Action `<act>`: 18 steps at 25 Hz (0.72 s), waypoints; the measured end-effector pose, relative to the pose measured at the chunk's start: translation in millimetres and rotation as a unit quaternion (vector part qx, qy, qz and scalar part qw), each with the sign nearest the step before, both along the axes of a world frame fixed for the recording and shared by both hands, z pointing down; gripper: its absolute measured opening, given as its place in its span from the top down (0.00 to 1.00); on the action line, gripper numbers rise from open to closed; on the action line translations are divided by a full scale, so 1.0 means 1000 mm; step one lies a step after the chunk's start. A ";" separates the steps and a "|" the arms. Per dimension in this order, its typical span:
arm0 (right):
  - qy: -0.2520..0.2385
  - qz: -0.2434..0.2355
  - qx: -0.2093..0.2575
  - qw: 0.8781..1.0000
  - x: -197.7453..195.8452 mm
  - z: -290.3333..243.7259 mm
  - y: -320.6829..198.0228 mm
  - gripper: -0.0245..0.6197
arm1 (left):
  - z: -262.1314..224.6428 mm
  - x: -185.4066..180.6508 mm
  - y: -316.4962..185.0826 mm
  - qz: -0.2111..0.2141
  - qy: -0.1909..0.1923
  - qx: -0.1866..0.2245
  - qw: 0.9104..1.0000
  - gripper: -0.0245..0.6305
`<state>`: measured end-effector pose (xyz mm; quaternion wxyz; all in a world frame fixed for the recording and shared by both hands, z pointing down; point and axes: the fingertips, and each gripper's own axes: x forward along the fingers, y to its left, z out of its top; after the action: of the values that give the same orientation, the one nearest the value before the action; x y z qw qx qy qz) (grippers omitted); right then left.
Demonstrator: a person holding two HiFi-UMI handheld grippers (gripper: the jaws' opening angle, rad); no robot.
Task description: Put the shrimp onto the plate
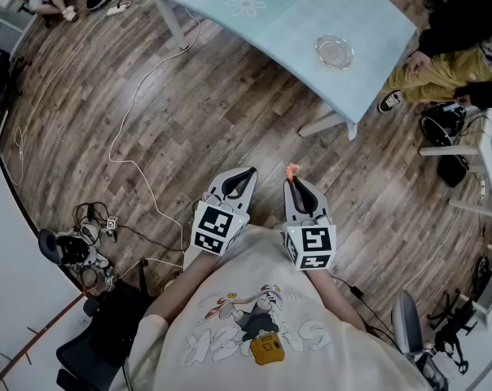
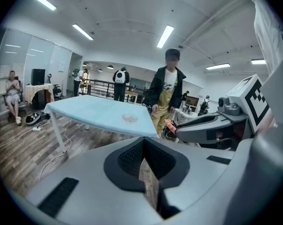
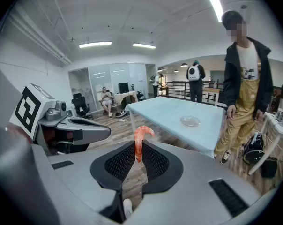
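Observation:
An orange-pink shrimp (image 3: 140, 138) sticks up from the tips of my right gripper (image 3: 137, 154), whose jaws are shut on it; in the head view the shrimp (image 1: 292, 170) shows at that gripper's (image 1: 292, 181) front end. My left gripper (image 1: 248, 173) is held beside it at the same height, jaws shut with nothing between them (image 2: 144, 159). The clear glass plate (image 1: 334, 51) lies on the pale blue table (image 1: 262, 10) well ahead of both grippers, also seen as a small plate (image 3: 190, 121) in the right gripper view and a plate (image 2: 130, 118) in the left.
Wooden floor with white cables (image 1: 132, 112) lies between me and the table. A person in yellow trousers (image 3: 244, 102) stands at the table's right end. Chairs and gear (image 1: 75, 247) sit at my left; a white desk (image 1: 486, 169) is at the far right.

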<state>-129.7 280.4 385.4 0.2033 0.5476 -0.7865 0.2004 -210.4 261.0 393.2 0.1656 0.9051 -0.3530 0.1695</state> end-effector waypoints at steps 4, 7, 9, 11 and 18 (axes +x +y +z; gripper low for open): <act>-0.010 0.040 0.005 0.999 0.096 -0.010 0.049 0.86 | -0.007 0.084 0.046 0.004 0.008 -0.006 1.000 0.97; -0.029 0.074 0.008 0.997 0.161 -0.010 0.092 0.86 | -0.007 0.149 0.088 0.029 0.005 -0.009 1.000 0.97; -0.049 0.091 0.015 0.995 0.192 -0.010 0.119 0.86 | -0.006 0.187 0.120 0.054 0.003 -0.013 0.998 0.97; -0.065 0.100 0.023 0.993 0.213 -0.011 0.144 0.86 | -0.002 0.213 0.151 0.076 -0.003 -0.019 0.997 0.97; -0.081 0.098 0.026 0.992 0.231 -0.008 0.181 0.86 | 0.003 0.240 0.188 0.095 -0.020 -0.022 0.995 0.97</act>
<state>100.8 461.5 377.2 0.1042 0.6094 -0.7476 0.2425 29.8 449.3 396.4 0.1616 0.9271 -0.2649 0.2102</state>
